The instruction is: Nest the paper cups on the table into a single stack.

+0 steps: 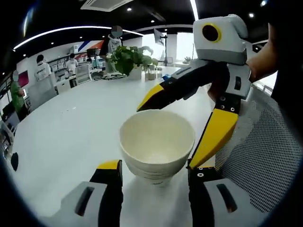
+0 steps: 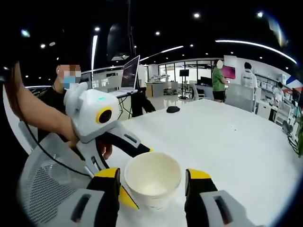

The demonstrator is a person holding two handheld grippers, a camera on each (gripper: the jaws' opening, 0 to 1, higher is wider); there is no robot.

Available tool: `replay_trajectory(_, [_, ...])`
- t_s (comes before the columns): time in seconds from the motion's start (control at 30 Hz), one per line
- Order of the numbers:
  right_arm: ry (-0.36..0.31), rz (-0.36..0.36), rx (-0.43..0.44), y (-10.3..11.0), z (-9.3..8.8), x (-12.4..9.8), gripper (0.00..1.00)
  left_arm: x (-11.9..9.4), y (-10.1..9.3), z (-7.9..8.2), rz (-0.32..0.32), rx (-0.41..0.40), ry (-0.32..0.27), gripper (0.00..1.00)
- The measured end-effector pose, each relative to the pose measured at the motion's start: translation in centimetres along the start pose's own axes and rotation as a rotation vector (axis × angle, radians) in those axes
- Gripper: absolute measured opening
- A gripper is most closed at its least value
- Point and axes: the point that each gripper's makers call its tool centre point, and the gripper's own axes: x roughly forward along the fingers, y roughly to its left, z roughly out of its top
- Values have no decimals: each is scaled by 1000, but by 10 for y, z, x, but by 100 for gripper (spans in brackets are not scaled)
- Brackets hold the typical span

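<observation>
One cup stack (image 1: 156,144) is standing on the table (image 1: 71,123). Both grippers, left (image 1: 156,175) and right (image 2: 152,182), are spreading wide around it, gripping nothing.

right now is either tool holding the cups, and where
Neither seems to grip. The cup stack stands on the table between the open jaws of both the left tool and right tool, at its sides.
</observation>
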Motion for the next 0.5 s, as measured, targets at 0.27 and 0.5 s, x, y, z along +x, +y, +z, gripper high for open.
replay_trajectory(0.27, [-1, -11, 32, -1, -1, 0, 47, 3, -1, 3, 2, 11, -11, 48])
replay_trajectory(0.5, [-15, -2, 33, -2, 7, -2, 47, 0, 4, 8, 12, 31, -14, 47])
